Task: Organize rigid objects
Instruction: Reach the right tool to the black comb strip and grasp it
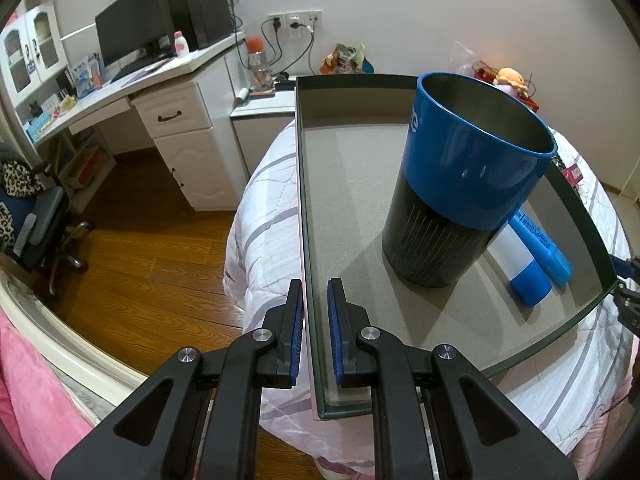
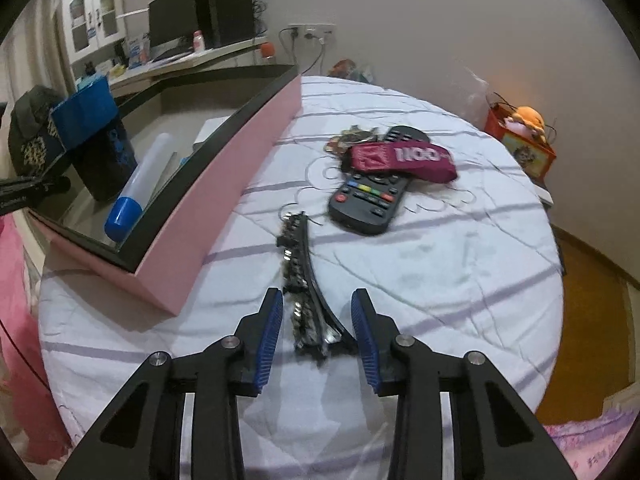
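Your left gripper (image 1: 316, 312) clamps the pink box's wall (image 1: 309, 240). Your right gripper (image 2: 316, 320) straddles a jewelled hair clip (image 2: 304, 280), pads not touching it, on the white striped quilt (image 2: 440, 260), centre frame. A desk (image 1: 120, 84) stands upper left.

White corner desk (image 1: 132, 88) at left carries a dark monitor (image 1: 128, 34), black speaker (image 1: 200, 6) and pink-capped bottle (image 1: 181, 44). Leopard-print office chair (image 1: 28, 208) on wood floor (image 1: 152, 264). Orange plush toy (image 2: 528, 118) past the bed's far right edge.

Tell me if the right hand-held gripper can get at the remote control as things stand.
Probably yes. The right hand-held gripper straddles the rhinestone hair clip, and the remote control lies beyond it on open bedding, only partly covered by a magenta pouch; its near end is exposed.
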A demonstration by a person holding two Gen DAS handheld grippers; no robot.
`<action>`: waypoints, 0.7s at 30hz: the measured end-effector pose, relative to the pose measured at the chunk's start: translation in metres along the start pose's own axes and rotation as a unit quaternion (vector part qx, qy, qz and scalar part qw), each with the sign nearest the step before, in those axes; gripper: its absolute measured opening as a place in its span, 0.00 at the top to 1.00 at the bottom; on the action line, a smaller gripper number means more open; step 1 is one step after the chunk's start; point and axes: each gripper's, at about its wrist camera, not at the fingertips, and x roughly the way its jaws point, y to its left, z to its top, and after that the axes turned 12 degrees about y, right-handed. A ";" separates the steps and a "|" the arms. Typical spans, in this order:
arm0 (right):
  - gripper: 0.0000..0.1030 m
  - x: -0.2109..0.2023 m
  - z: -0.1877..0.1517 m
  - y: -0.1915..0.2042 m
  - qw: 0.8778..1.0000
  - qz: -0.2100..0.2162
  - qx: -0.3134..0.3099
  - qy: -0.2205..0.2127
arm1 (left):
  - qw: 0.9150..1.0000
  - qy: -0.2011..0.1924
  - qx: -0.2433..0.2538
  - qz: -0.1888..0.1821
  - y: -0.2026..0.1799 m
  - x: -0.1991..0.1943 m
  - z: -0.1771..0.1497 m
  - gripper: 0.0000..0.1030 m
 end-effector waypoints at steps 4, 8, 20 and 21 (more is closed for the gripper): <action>0.64 0.005 0.007 0.005 1.000 0.001 -0.011 -0.001 | 1.000 0.000 0.000 0.001 0.000 0.000 0.000 0.90; 0.64 0.008 0.012 0.008 1.000 0.008 -0.022 -0.001 | 1.000 0.000 0.000 0.001 0.000 0.000 0.000 0.90; 0.82 -0.003 0.008 0.005 1.000 0.021 -0.008 -0.010 | 1.000 0.000 0.000 0.001 -0.001 0.000 0.000 0.90; 0.82 -0.005 0.009 0.005 1.000 0.020 -0.007 -0.012 | 1.000 0.000 0.000 0.001 -0.001 0.000 0.000 0.90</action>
